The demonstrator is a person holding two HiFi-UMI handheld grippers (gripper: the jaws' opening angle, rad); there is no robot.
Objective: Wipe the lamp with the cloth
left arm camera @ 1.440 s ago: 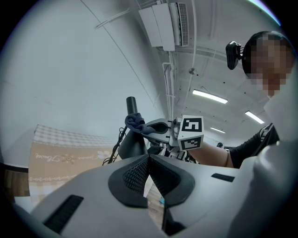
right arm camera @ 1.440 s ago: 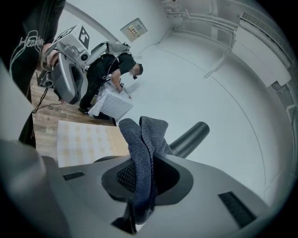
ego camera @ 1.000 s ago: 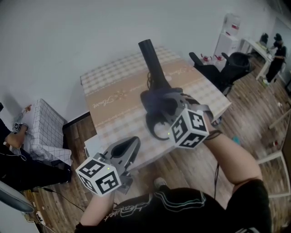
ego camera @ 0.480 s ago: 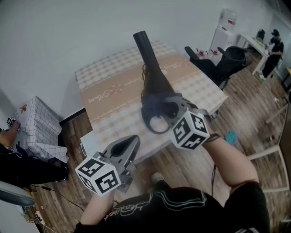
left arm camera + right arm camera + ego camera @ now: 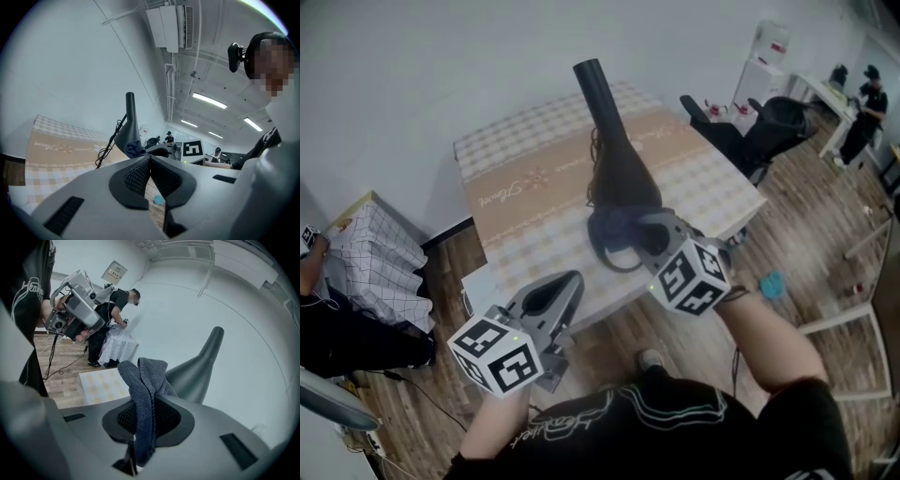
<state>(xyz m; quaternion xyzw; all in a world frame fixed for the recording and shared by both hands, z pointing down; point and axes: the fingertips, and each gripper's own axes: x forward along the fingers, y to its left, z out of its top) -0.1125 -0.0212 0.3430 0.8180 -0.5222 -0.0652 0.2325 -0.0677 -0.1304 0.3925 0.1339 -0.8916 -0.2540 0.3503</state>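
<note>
The dark grey lamp shaped like a tall cone (image 5: 619,164) stands up straight near the middle of the surface with the tan and checked cover (image 5: 511,192). Its long way goes up and down. The fat end sits on the surface and the thin end points up. From the head view, the thin end leans toward the far wall. The right gripper (image 5: 143,404) is closed tight on a dark blue fuzzy cloth (image 5: 143,376). The cloth sticks up out of the gripper and is right at the fat low part of the lamp, on its near side. The left gripper (image 5: 150,161) is near the person, off the near left edge of the surface. It is closed, with nothing in it.
</note>
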